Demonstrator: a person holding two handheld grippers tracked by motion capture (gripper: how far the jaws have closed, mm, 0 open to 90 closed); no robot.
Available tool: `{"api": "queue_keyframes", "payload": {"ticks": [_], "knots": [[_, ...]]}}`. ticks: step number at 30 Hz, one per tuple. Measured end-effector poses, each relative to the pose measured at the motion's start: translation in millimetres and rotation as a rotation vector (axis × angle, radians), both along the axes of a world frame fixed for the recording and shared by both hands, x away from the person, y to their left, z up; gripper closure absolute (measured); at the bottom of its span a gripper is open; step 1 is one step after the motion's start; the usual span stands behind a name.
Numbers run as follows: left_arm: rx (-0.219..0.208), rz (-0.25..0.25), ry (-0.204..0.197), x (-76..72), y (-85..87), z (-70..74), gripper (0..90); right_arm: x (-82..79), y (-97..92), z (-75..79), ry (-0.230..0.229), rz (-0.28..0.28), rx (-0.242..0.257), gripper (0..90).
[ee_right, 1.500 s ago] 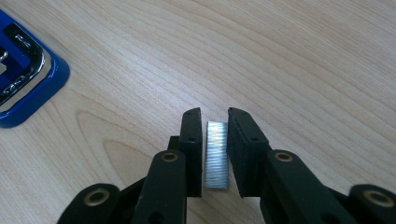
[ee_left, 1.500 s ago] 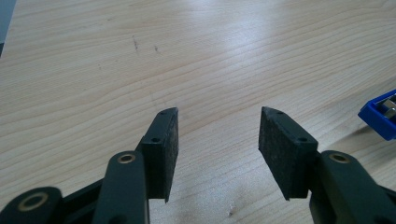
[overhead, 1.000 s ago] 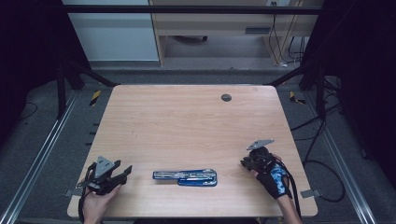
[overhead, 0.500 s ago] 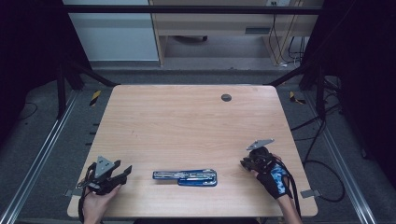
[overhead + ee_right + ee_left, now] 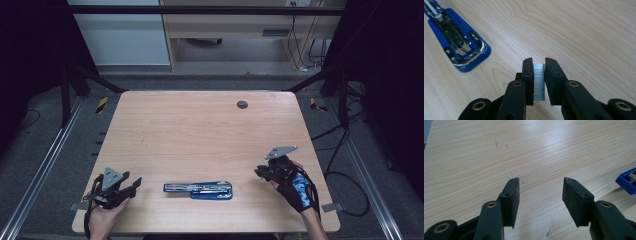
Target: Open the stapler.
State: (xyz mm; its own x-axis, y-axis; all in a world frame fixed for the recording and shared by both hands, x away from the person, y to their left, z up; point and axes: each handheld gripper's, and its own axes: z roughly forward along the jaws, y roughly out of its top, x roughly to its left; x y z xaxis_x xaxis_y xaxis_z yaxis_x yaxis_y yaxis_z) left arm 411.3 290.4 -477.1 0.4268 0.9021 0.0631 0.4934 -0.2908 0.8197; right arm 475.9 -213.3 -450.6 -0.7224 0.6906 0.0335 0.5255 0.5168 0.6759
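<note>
A blue stapler [image 5: 198,189] lies opened out flat near the table's front edge, its metal staple channel facing up. In the right gripper view the stapler [image 5: 456,42] sits at the upper left. My right gripper [image 5: 539,64] is shut on a silver strip of staples [image 5: 539,82], held upright between its pads. In the high view this right gripper [image 5: 263,172] is to the right of the stapler, apart from it. My left gripper [image 5: 541,185] stands open over bare wood, nothing between its pads; a blue corner of the stapler [image 5: 627,181] shows at the right. In the high view the left gripper [image 5: 134,183] rests left of the stapler.
The wooden table [image 5: 200,130] has a dark round cable hole [image 5: 242,104] near its far edge. Metal frame rails run along both sides. Cables lie on the floor at the right, and a desk stands beyond the table.
</note>
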Motion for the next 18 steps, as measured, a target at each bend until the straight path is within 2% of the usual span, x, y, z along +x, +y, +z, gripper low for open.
{"api": "queue_keyframes", "payload": {"ticks": [12, 18], "knots": [[-0.003, -0.006, -0.004, -0.1, -0.9, 0.0, 48.0, -2.6, 15.5, 17.7, -0.03, 0.124, 0.018, 78.4], [-0.004, -0.011, -0.003, -0.2, -1.2, 0.1, 48.0, -2.8, 22.6, 24.2, -0.038, 0.163, 0.027, 78.5]]}}
